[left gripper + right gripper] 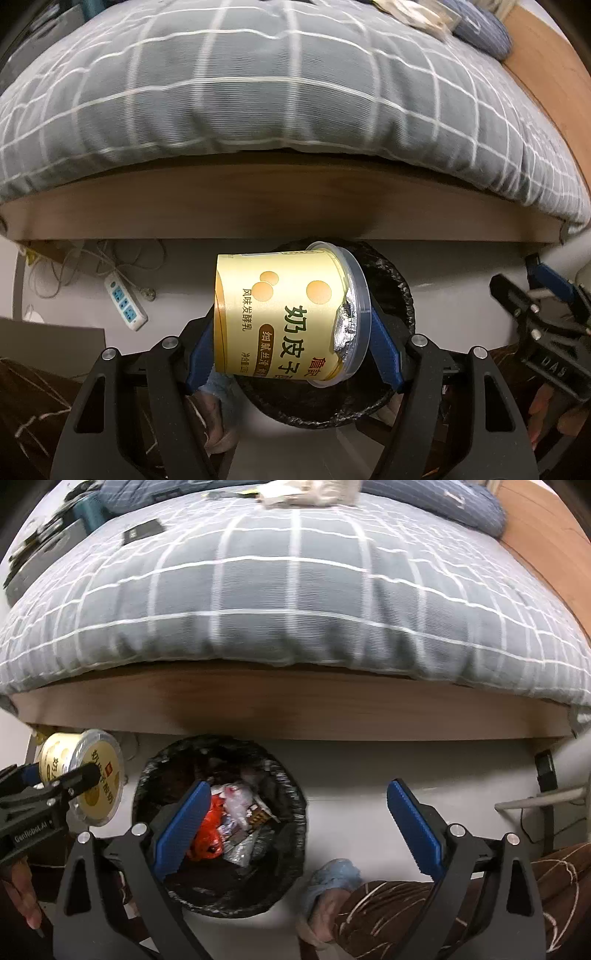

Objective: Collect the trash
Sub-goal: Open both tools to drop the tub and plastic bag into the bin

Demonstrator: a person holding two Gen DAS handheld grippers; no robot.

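Trash items: one yellow yogurt cup (284, 314), lying on its side with torn foil at its rim; several wrappers (225, 823) heaped in the bin, count unclear.
Cup location: clamped between the blue pads of the left gripper (291, 354), above the near rim of the bin.
Right gripper (299, 827): one, jaws spread wide, nothing between them, poised over the bin's right edge.
Container: one round trash bin (288, 775) with black liner, on the pale floor.
Contents: red-orange, white and silvery packaging.
Power strip (125, 302): one, left on the floor.
Bed (295, 199): one, behind the bin, under a grey checked duvet (295, 92).
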